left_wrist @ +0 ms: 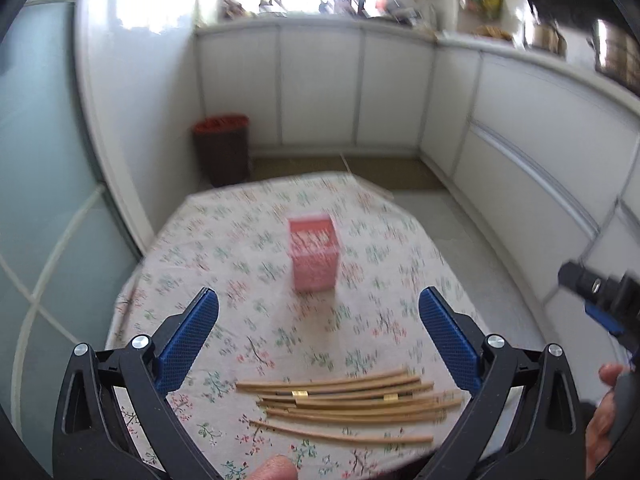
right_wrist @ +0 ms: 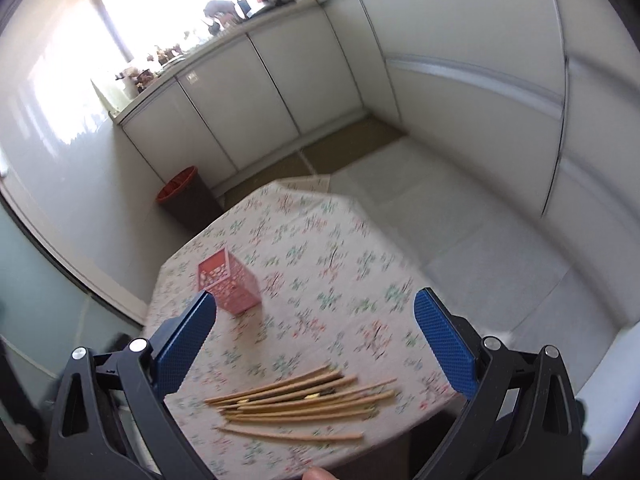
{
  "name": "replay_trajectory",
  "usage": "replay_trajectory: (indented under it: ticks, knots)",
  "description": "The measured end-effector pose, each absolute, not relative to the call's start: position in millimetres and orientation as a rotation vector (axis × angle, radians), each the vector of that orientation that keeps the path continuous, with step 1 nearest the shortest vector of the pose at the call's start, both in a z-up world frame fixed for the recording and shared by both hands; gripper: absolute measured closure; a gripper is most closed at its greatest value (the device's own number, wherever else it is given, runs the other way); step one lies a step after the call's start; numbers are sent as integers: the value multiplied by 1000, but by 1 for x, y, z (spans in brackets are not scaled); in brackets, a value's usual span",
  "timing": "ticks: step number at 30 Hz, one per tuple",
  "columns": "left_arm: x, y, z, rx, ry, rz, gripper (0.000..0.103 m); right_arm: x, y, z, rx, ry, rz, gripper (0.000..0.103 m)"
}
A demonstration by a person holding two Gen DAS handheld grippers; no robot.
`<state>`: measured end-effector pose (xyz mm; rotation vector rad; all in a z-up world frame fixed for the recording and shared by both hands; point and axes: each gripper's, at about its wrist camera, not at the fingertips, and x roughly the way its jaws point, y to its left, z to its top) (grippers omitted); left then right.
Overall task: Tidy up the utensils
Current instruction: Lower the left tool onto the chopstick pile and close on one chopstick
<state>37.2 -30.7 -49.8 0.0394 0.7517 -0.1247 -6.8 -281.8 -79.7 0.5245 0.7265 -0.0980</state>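
Several wooden chopsticks [left_wrist: 340, 404] lie in a loose pile on the near part of the table with a floral cloth [left_wrist: 248, 232]. A pink mesh holder [left_wrist: 314, 254] stands upright mid-table, beyond the pile. My left gripper [left_wrist: 318, 336] is open and empty, above and just behind the chopsticks. In the right wrist view the chopsticks [right_wrist: 296, 400] lie near the front edge and the pink holder [right_wrist: 230, 282] stands to the left, by the left finger. My right gripper [right_wrist: 314, 338] is open and empty above the table [right_wrist: 320, 240]. The right gripper's body shows at the left wrist view's right edge [left_wrist: 600, 296].
A brown bin with a red liner [left_wrist: 222, 148] stands on the floor beyond the table, also in the right wrist view [right_wrist: 186, 196]. White cabinets [left_wrist: 320, 84] line the back and right walls. A glass door [left_wrist: 40, 200] is at the left.
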Motion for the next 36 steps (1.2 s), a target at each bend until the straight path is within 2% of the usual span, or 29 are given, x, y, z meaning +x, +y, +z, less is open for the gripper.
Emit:
replay_trajectory:
  ticks: [5,9,10,12,14,17,18,20,22,24,25,36]
  knots:
    - [77,-78,-115,320,1056,-351,7,0,-309,-107,655,781,-86,6]
    - [100,-110,-167,506,1220,-461,8,5,-325,-125,710,816,-103,6]
    - [107,-113,-177,529,1249,-468,10,5,-331,-129,727,826,-101,6]
    - [125,-124,-202,549,1354,-491,28,7,-339,-136,767,849,-94,6]
    - [139,-130,-223,554,1449,-516,34,11,-343,-146,802,872,-85,6]
    - [145,-139,-237,624,1485,-554,37,17,-345,-161,841,911,-69,6]
    - [146,-140,-240,623,1500,-569,43,19,-345,-168,862,930,-60,6]
    - [149,-143,-242,643,1504,-587,47,21,-346,-178,901,961,-52,6]
    - [152,-144,-244,652,1507,-599,54,23,-345,-189,940,998,-41,6]
    - [154,-145,-248,657,1518,-615,66,24,-344,-197,960,1026,-39,6]
    - [154,-145,-252,664,1521,-622,67,24,-343,-200,963,1042,-44,6]
    - [151,-134,-266,646,1496,-697,69,20,-318,-218,981,1145,-59,6]
